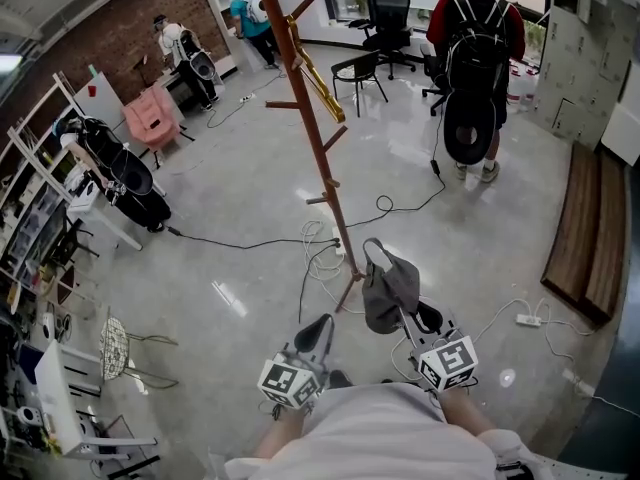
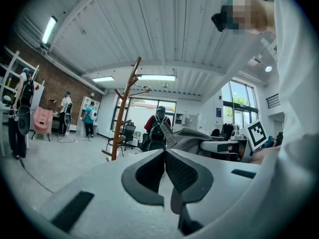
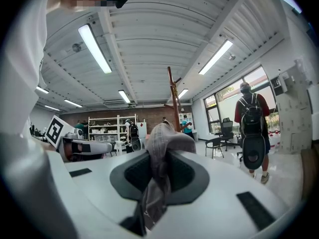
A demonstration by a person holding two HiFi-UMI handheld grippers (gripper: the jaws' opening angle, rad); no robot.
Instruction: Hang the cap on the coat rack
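The right gripper [image 3: 160,157] has its fingers [image 3: 187,172] clenched on one grey cap [image 3: 167,138]. The cap's cloth bunches up between them and hangs down in front. The left gripper [image 2: 165,153] holds nothing, its fingers [image 2: 185,172] pressed together tip to tip. The two grippers sit side by side and apart, each carrying one marker cube [image 1: 290,380]. The cap is off the coat rack [image 1: 317,133], a single brown wooden pole with pegs that stands on the floor [image 1: 250,188] just beyond both grippers. Four other people stand farther back: one with a black backpack [image 1: 476,43] at the right, and three toward the left near the brick wall [image 1: 110,28]. Only the head view shows the rack's foot and the cables [image 1: 322,253] lying around it. Only the gripper views show the ceiling lights [image 3: 94,49] and the rack's top.
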